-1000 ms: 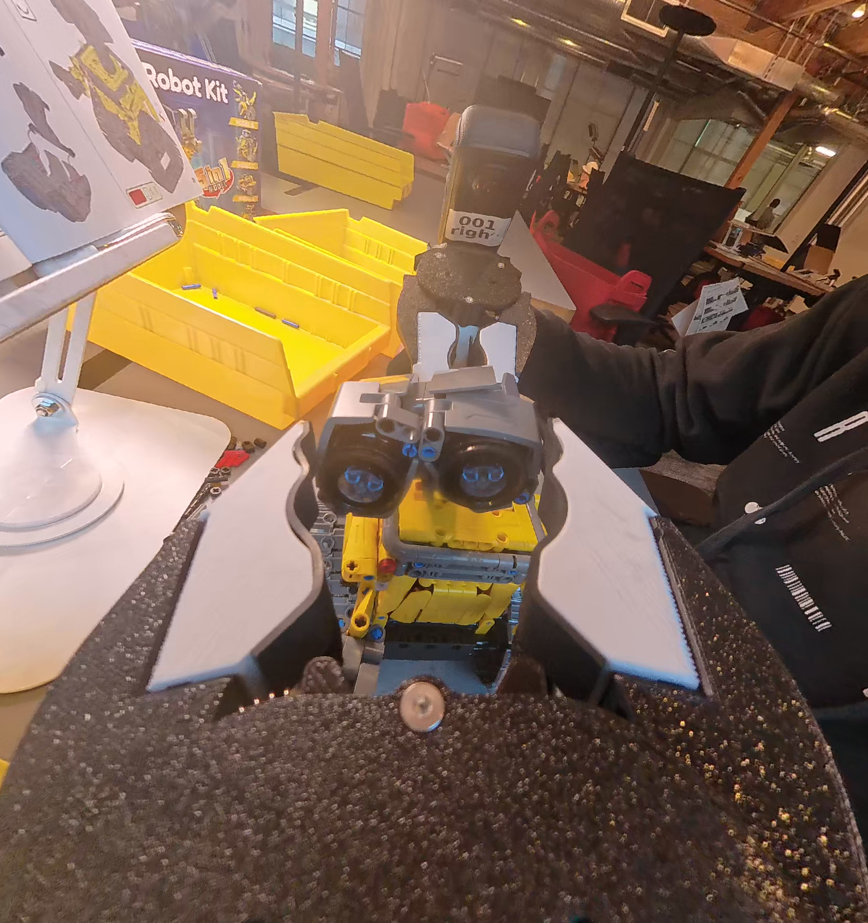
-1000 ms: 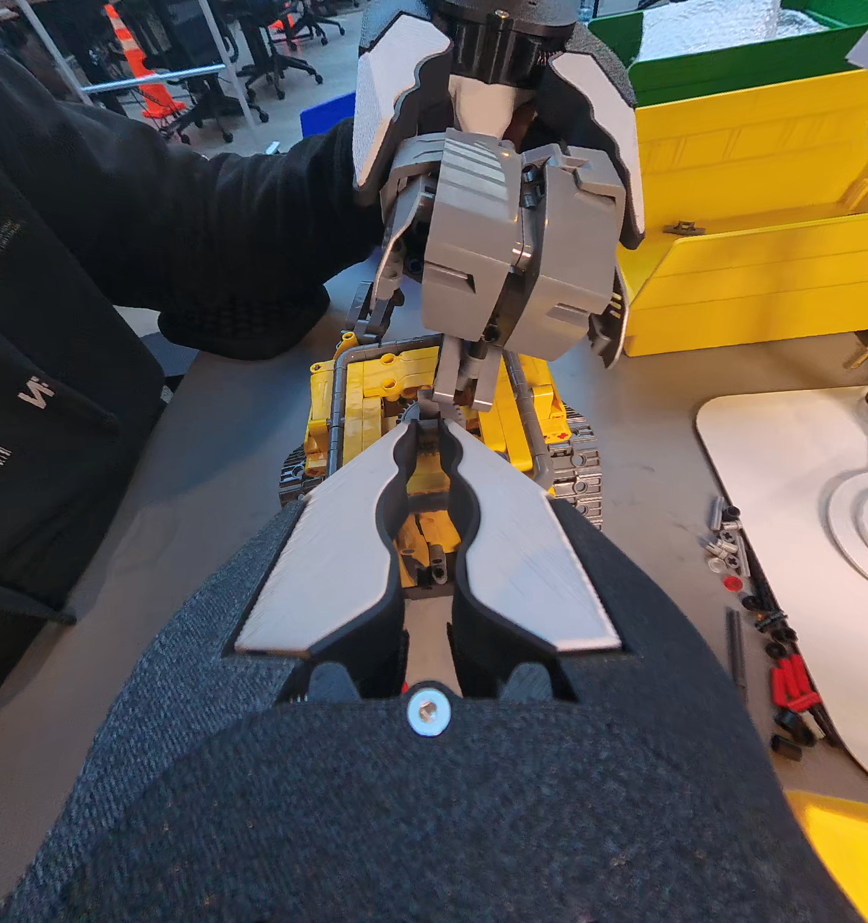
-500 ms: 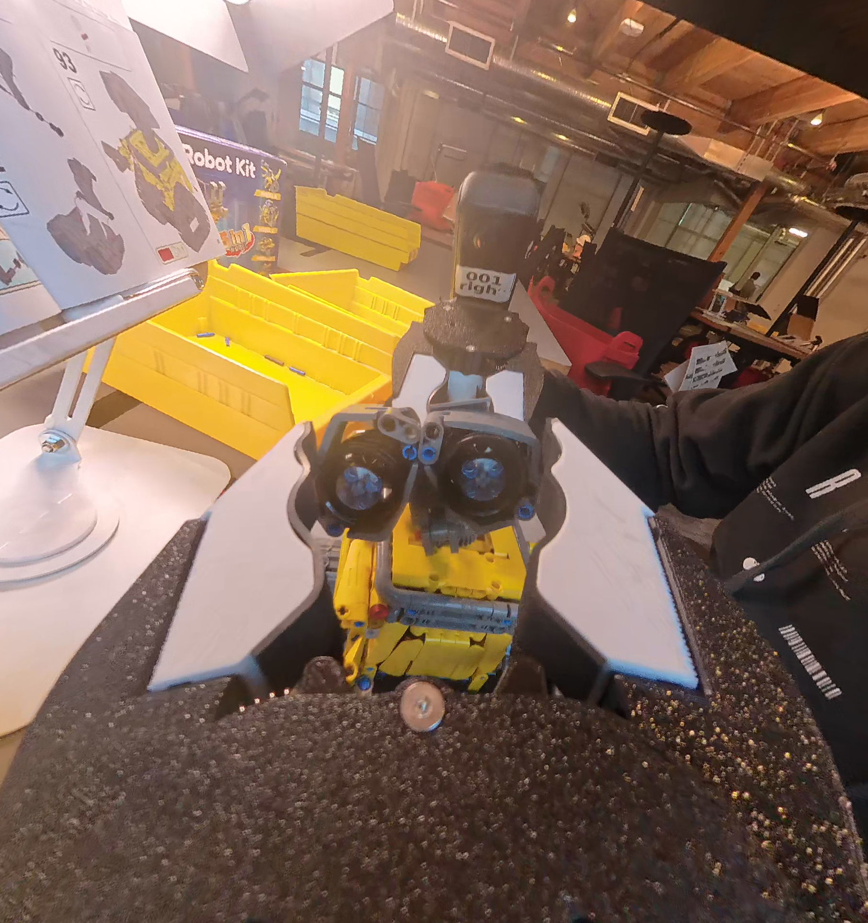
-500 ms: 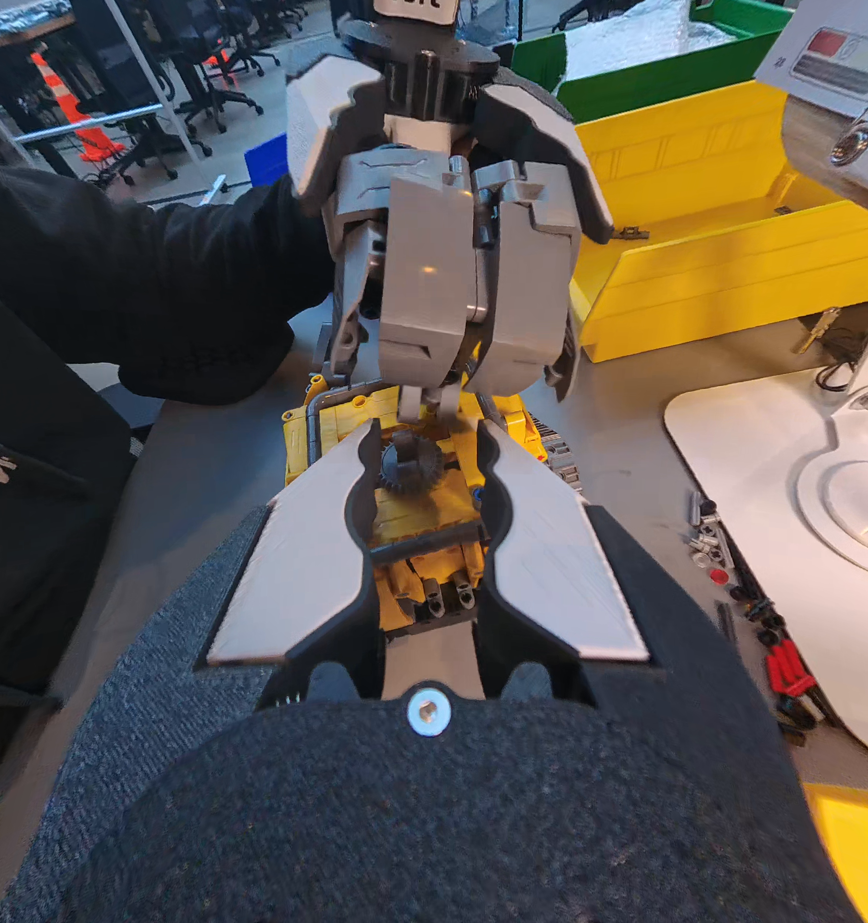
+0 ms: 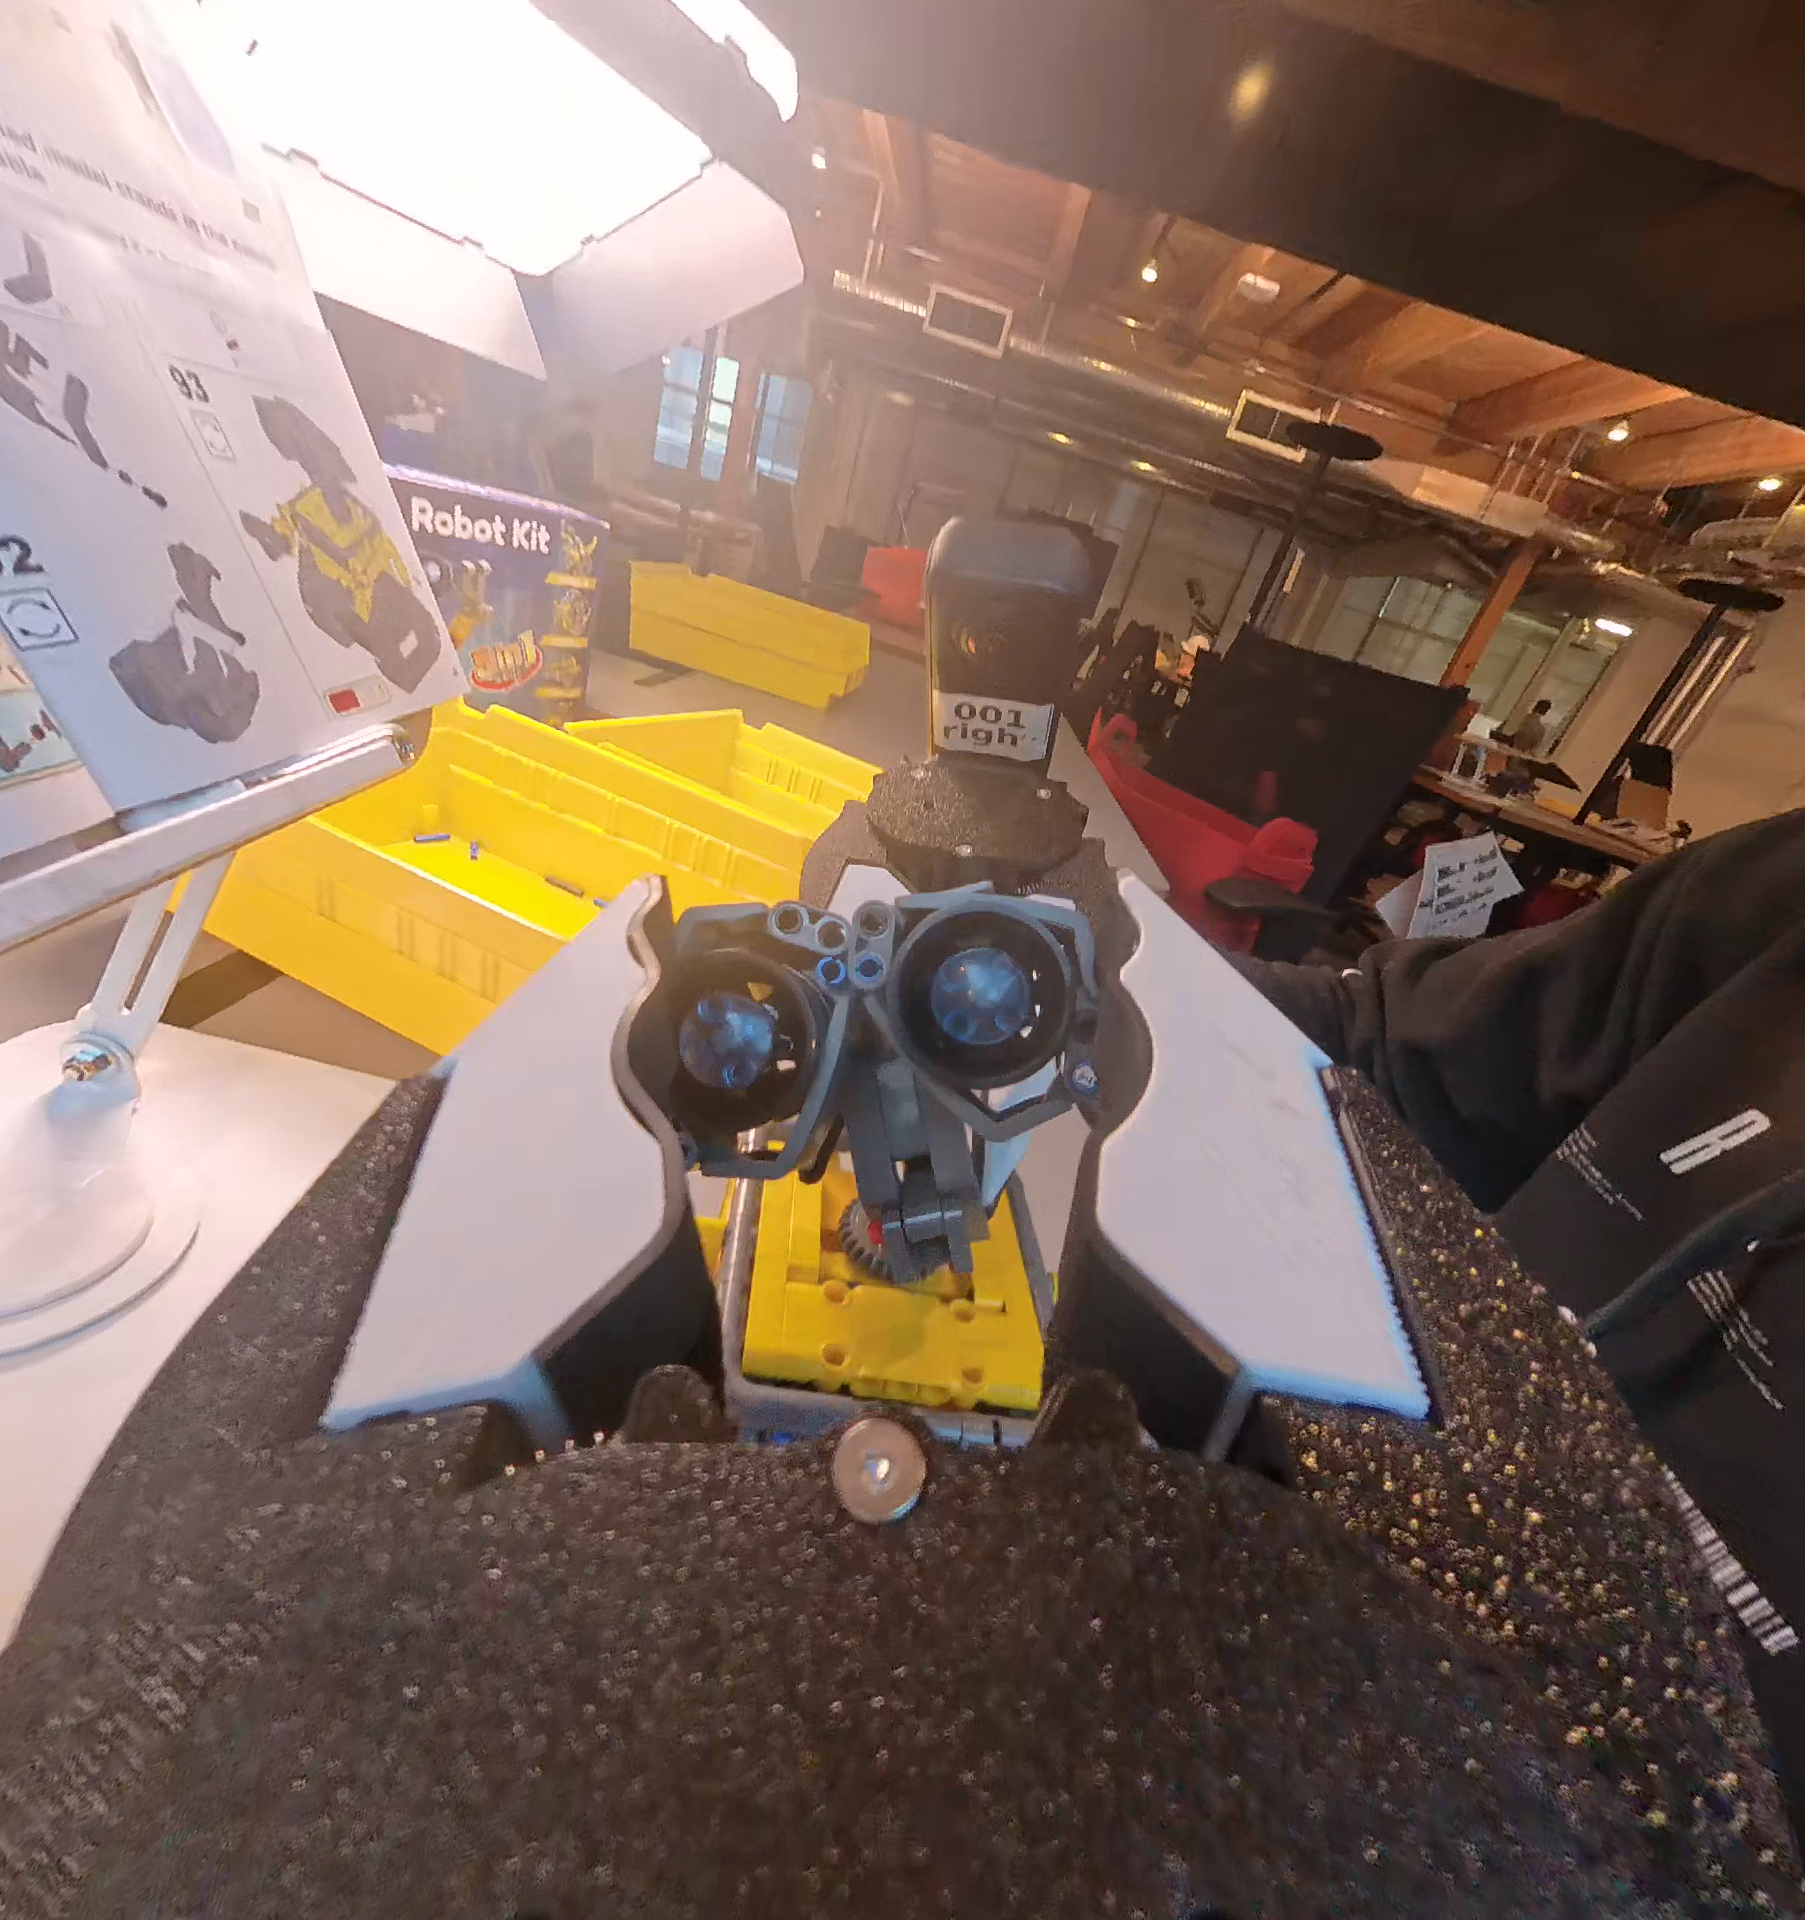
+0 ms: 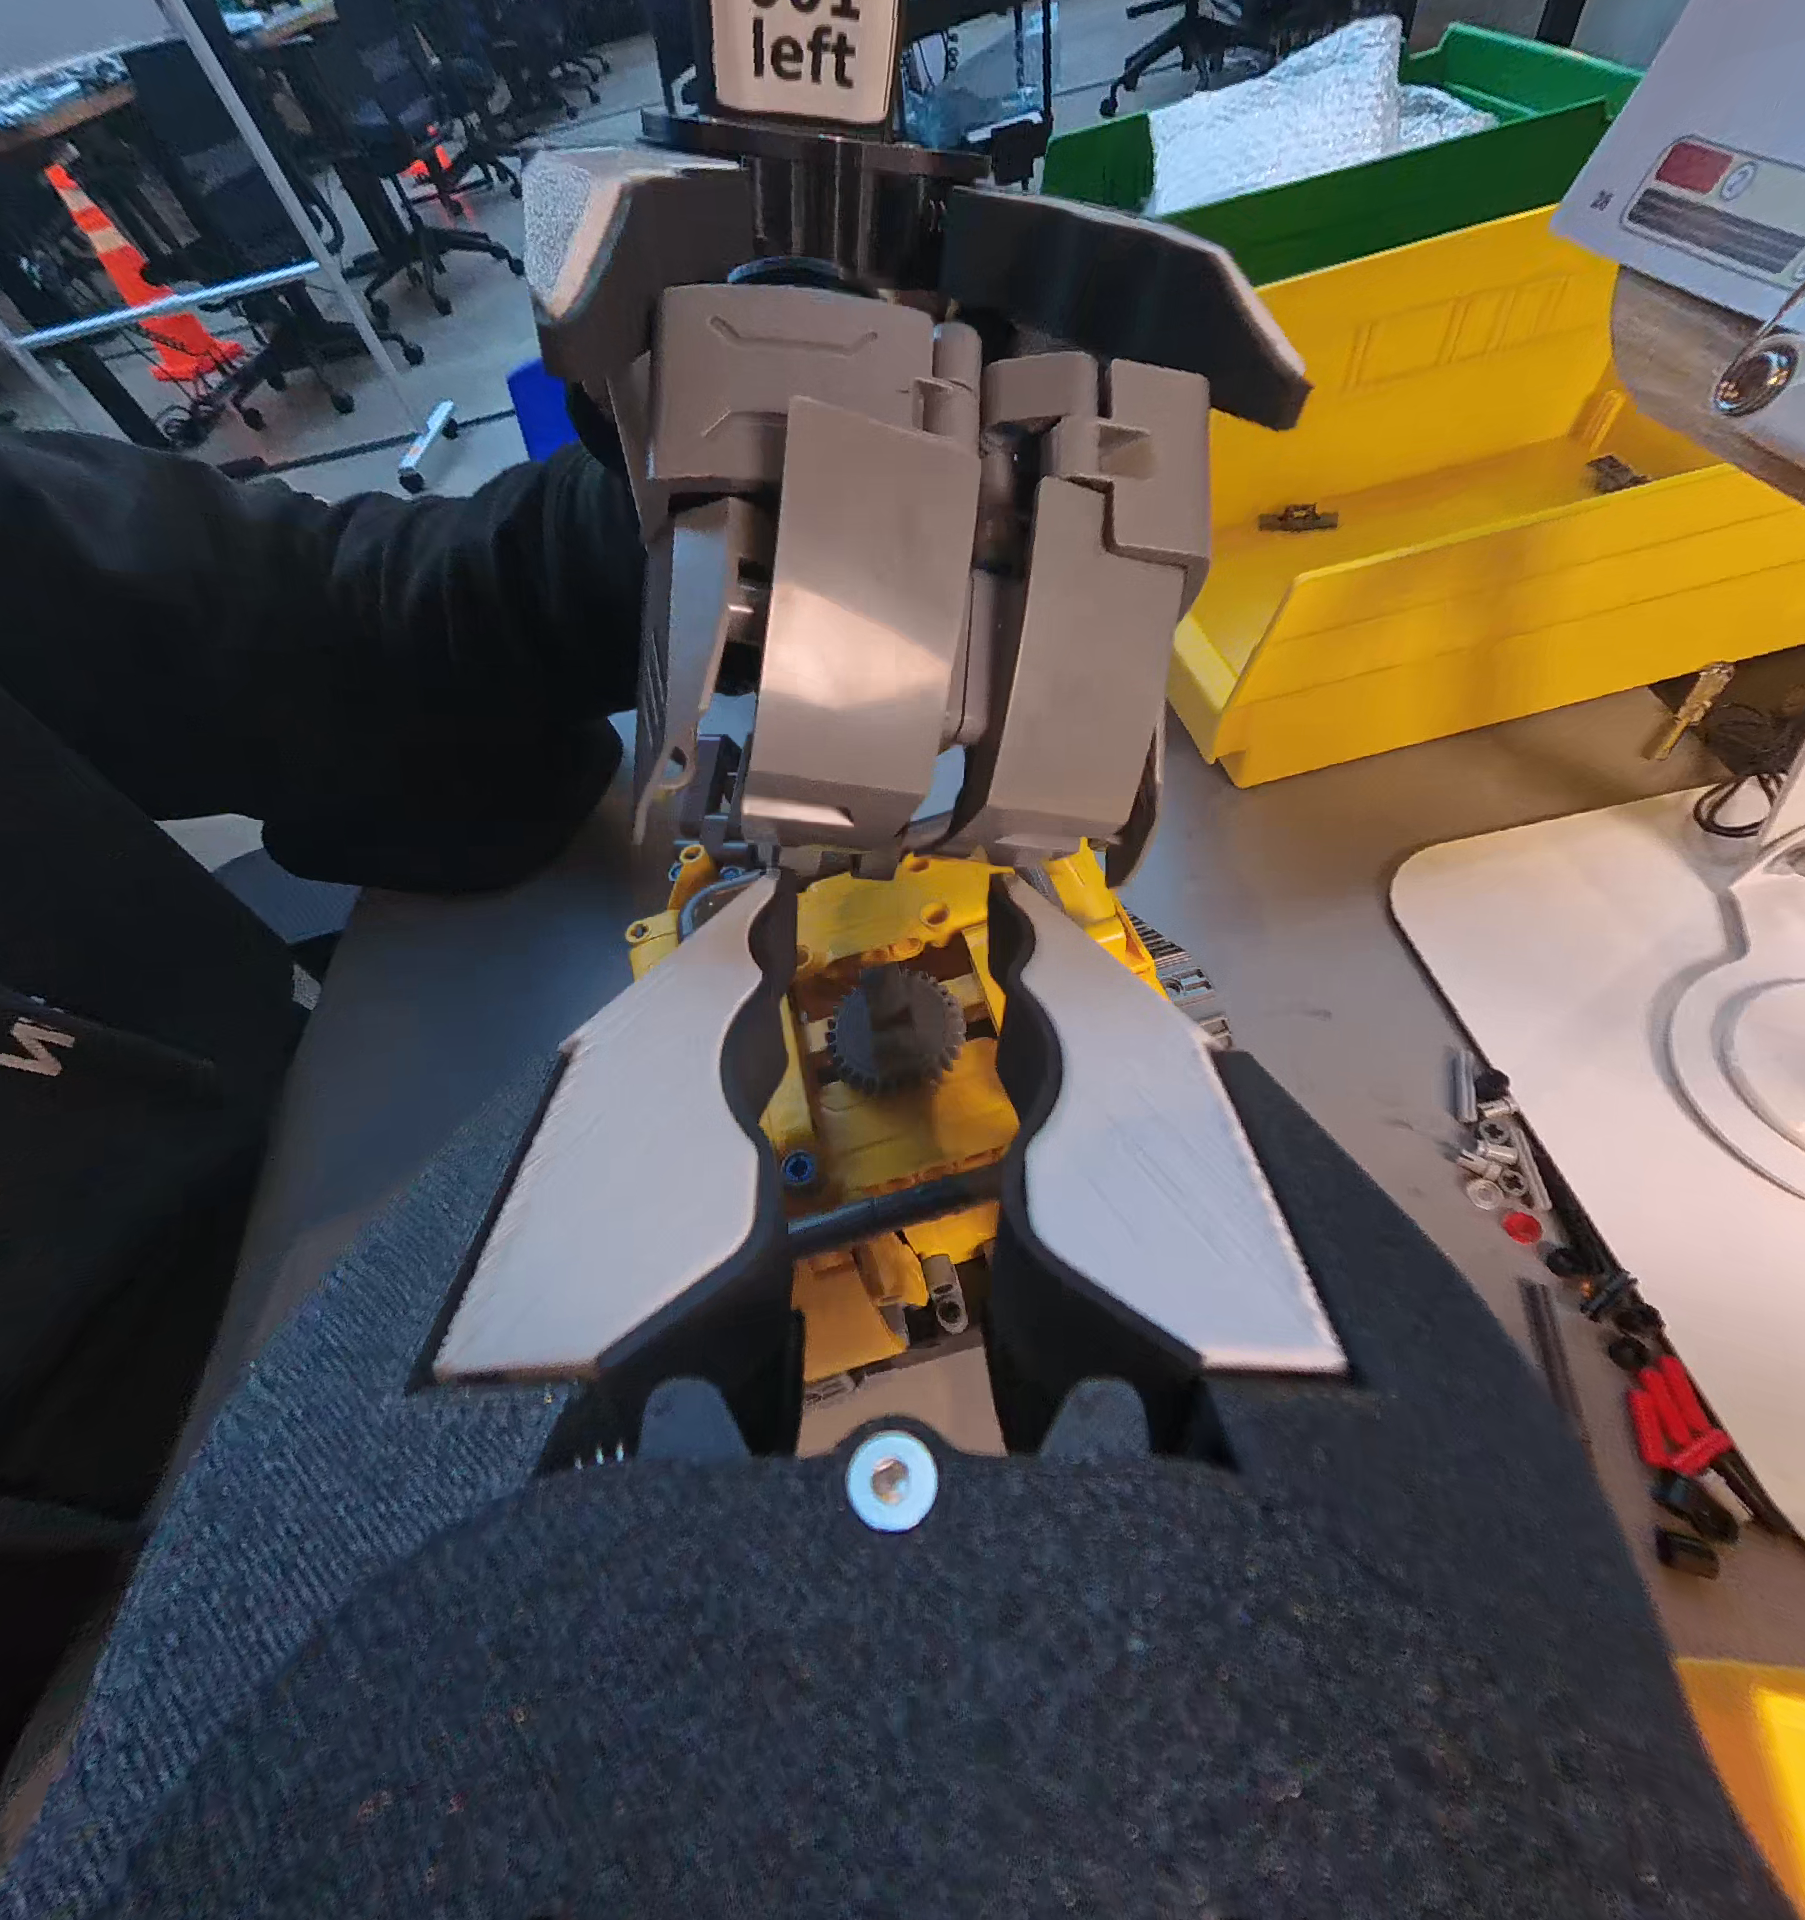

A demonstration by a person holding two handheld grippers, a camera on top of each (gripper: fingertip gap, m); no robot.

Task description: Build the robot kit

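Two grippers face each other over a yellow brick-built toy body (image 6: 898, 1122) that sits on the grey table (image 6: 1282, 935). The left gripper (image 5: 877, 997) pinches the grey toy head with two round blue eyes (image 5: 856, 1008), holding it up, tilted, above the body. The right gripper (image 6: 887, 997) is spread apart, holding nothing, its fingers either side of the small black gear wheel (image 6: 898, 1029) on the body's top.
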